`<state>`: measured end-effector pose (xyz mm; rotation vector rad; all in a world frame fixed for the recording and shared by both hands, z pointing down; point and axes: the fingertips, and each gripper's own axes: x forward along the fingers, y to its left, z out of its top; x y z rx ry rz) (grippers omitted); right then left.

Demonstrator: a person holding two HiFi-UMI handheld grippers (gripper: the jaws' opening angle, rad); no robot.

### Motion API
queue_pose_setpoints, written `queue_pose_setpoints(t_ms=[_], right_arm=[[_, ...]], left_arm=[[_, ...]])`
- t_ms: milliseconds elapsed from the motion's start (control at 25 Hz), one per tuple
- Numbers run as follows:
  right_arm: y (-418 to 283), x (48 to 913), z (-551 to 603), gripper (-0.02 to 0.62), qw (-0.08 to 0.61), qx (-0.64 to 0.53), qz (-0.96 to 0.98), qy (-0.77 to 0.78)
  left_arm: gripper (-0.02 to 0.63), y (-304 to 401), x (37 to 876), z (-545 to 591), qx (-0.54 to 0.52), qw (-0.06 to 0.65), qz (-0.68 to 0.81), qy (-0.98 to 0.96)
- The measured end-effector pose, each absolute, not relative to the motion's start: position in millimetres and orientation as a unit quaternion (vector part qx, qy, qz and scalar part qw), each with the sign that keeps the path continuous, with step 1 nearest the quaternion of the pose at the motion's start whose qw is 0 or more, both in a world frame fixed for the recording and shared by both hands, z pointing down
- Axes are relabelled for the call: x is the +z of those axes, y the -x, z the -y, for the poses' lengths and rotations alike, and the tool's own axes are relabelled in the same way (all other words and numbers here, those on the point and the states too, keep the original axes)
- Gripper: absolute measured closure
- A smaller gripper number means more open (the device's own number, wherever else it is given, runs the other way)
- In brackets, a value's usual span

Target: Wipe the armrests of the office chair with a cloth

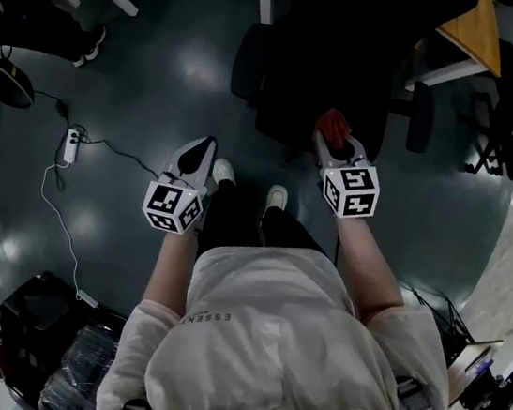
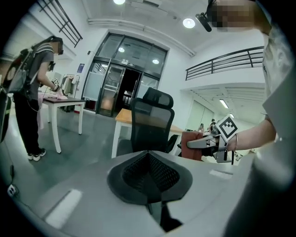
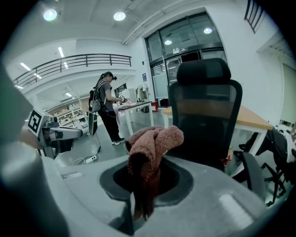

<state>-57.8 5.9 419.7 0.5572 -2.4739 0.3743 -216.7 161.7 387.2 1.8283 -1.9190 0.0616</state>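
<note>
Here, facing the black office chair (image 1: 350, 80), I hold the right gripper (image 1: 334, 136) with its jaws clamped on a bunched reddish cloth (image 3: 151, 144), which stands up from them just in front of the seat, between the two armrests (image 1: 250, 61). The left gripper (image 2: 149, 180) hangs alongside over the dark floor (image 1: 159, 91), its jaws pressed together with nothing in them.

floor (image 1: 163, 63) – dark, glossy | white table (image 2: 64, 100) | glass doors (image 2: 125, 88) | ceiling lights (image 2: 188, 22) on
</note>
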Motion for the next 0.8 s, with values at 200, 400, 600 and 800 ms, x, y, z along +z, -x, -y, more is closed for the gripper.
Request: queue_pose_setpoints(t_ms=[200,400,600,800], right_arm=[[124,435,25,0.538,0.304,0.123,0.921,-0.21],[175,446,54,0.538,0.323,0.121,0.907,-0.243],[226,474,101,0.538,0.351,0.106,0.888,-0.278],[267,505,138,0.538,0.388,0.064,0.872,-0.29]], left_arm=[[0.589,255,421,-130,0.021,0.274,0.674,-0.686],[0.589,284,439,-92,0.002,0.286,0.618,-0.732],[0.589,318,452,-47,0.006,0.296,0.573,-0.764],[0.589,336,479,-26,0.013,0.321,0.536,-0.781]])
